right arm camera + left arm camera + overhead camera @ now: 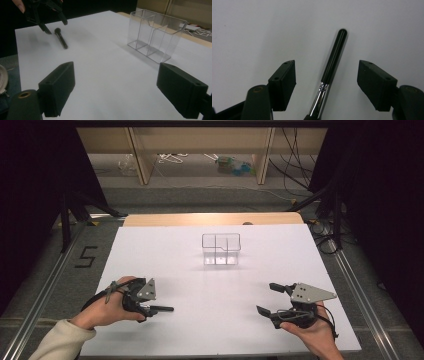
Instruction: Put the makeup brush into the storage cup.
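A black makeup brush (162, 309) with a silver ferrule lies flat on the white tabletop (200, 335) at the near left. My left gripper (150, 306) is right over it. In the left gripper view the brush handle (334, 60) runs up between the two pads of my left gripper (325, 65), and a gap shows on each side, so the jaws stand open around it. The bristle end is hidden below that view's edge. My right gripper (266, 297) rests at the near right, open and holding nothing (116, 66). From there the brush (61, 38) and the left gripper (55, 25) show farther off.
A clear plastic organizer (221, 249) with several compartments stands upright at the table's middle back (156, 35). A wooden edge (210, 218) borders the far side. Metal rails run along both sides of the table, and cables lie on the floor at the right.
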